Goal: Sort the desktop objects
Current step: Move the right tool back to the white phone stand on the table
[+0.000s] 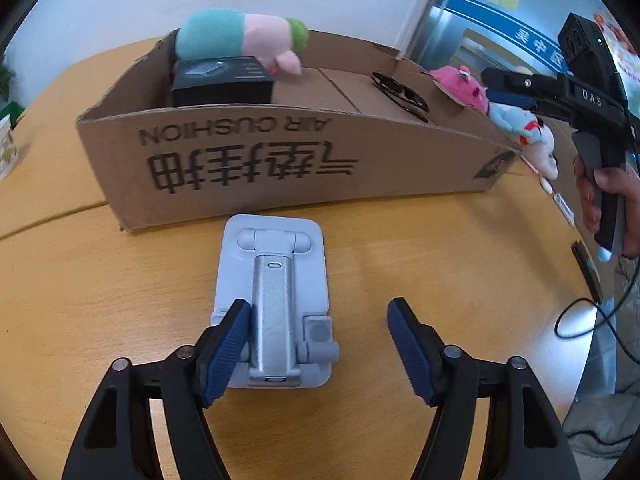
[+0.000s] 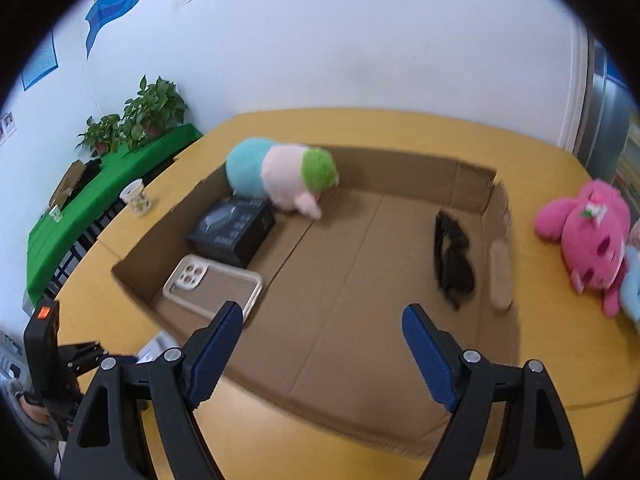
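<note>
A grey folding phone stand (image 1: 276, 300) lies flat on the wooden table in front of a shallow cardboard box (image 1: 280, 160). My left gripper (image 1: 318, 344) is open around the stand's near end, its left pad (image 1: 226, 350) over the stand's left edge. My right gripper (image 2: 322, 354) is open and empty above the box's near wall (image 2: 320, 416). In the box lie a teal, pink and green plush (image 2: 280, 174), a black carton (image 2: 232, 230), a clear phone case (image 2: 212, 286), black sunglasses (image 2: 454, 264) and a beige case (image 2: 500, 276).
A pink plush (image 2: 588, 240) and a light blue plush (image 1: 520, 128) lie on the table right of the box. A paper cup (image 2: 136, 196) stands at the table's far left edge. A green-covered side table with potted plants (image 2: 136, 116) is beyond.
</note>
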The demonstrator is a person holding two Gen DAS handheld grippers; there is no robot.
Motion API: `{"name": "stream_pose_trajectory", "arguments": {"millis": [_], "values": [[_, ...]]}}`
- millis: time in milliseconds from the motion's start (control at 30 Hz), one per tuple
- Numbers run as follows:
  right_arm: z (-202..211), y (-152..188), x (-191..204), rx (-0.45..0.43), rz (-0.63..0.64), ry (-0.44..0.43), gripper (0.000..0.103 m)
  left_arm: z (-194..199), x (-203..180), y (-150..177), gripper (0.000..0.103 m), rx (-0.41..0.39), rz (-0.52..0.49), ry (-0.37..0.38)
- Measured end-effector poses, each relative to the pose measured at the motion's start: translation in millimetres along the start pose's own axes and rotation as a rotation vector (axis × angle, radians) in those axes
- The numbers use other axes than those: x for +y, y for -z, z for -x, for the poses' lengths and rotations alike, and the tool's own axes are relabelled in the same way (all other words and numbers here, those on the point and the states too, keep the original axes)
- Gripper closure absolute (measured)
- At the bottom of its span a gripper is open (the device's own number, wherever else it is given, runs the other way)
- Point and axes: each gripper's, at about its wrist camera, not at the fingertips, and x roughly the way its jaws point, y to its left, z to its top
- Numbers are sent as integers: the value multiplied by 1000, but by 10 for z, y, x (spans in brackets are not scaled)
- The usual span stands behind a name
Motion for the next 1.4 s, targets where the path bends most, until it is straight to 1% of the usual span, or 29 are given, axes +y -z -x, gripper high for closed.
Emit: {"name": "stream_pose_trajectory", "arguments": {"millis": [67, 133, 167, 233, 300, 333, 400, 467, 533, 600, 667, 733, 800, 833, 867, 967, 1033, 1067, 1133, 1200, 1267, 1300, 1367, 1400], "values": [[-48, 186, 136, 22, 4, -18, 21, -19, -83, 10, 47, 7, -20, 39], [-88, 318, 227, 39, 10, -40, 21, -55, -187, 21, 50, 15, -46, 83], [-94, 398, 295, 49, 16, -55, 21, -73, -262, 30, 50, 18, -70, 95], [-48, 493, 395, 40, 46, -54, 21, -106, -417, 43, 50, 26, -119, 116], [-21, 576, 466, 58, 67, -98, 21, -146, -561, 57, 50, 40, -160, 171], [-3, 613, 492, 60, 78, -106, 21, -165, -645, 74, 50, 50, -188, 207], [73, 714, 567, 56, 139, -116, 21, -185, -839, 135, 50, 76, -260, 281], [128, 839, 586, 65, 179, -147, 21, -184, -1060, 228, 50, 113, -360, 362], [112, 980, 527, 106, 179, -181, 21, -165, -1235, 325, 50, 154, -469, 432], [59, 1132, 452, 156, 167, -190, 21, -136, -1316, 383, 50, 183, -531, 454], [34, 1275, 395, 188, 157, -200, 21, -100, -1334, 409, 48, 194, -556, 445], [36, 1400, 376, 209, 155, -223, 21, -53, -1293, 404, 47, 194, -537, 425], [57, 1500, 395, 215, 171, -236, 21, 16, -1261, 396, 43, 177, -488, 386], [71, 1545, 413, 217, 184, -244, 21, 50, -1235, 385, 36, 171, -454, 376], [82, 1569, 428, 217, 194, -246, 21, 90, -1192, 381, 33, 166, -410, 361], [89, 1663, 488, 217, 219, -235, 25, 185, -1060, 418, 33, 160, -279, 306], [102, 1706, 521, 211, 207, -254, 35, 198, -996, 464, 33, 165, -194, 252], [111, 1722, 540, 208, 196, -272, 38, 191, -978, 491, 33, 176, -151, 239], [134, 1737, 588, 193, 185, -265, 45, 165, -976, 567, 33, 201, -78, 230], [156, 1744, 637, 177, 156, -236, 48, 144, -969, 622, 33, 211, -40, 216], [145, 1747, 654, 170, 98, -213, 49, 120, -970, 653, 33, 215, -7, 222], [135, 1745, 648, 168, 71, -209, 51, 93, -970, 663, 34, 218, 6, 218], [104, 1745, 642, 167, 8, -210, 52, 81, -973, 641, 38, 214, 12, 212], [93, 1749, 645, 168, -4, -215, 52, 80, -974, 631, 39, 212, 11, 201]]}}
